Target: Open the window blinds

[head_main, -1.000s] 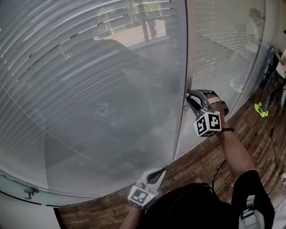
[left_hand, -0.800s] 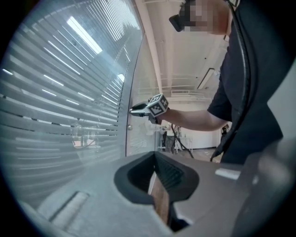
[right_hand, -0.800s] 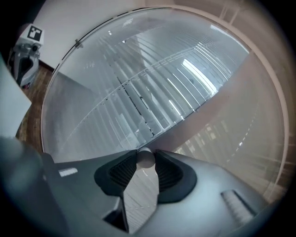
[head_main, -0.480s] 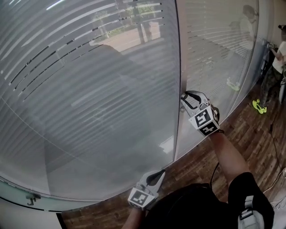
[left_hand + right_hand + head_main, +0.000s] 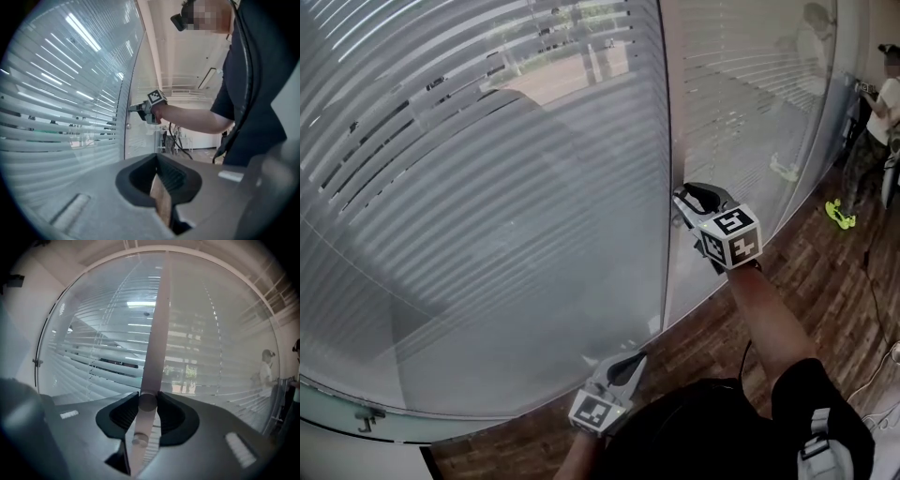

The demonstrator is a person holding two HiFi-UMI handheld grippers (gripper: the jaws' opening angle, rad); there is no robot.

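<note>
Gripping tilt knob (image 5: 147, 401) w/ our right gripper (image 5: 681, 208), jaws clamped.
Left gripper (image 5: 638, 359) jaws together, empty; blinds (image 5: 487, 187) only partly open.

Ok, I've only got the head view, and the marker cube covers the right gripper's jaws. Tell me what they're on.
Observer: In the right gripper view, the right gripper is clamped on a round knob on the upright post of the window.
Operator: Check for anything else on that post.
Observer: A smaller stud sits on it, nearer the camera, with neither pad pressing on it.
Operator: Now give me the left gripper.
Observer: The left gripper view shows the left gripper with its jaws together and nothing between them.
</note>
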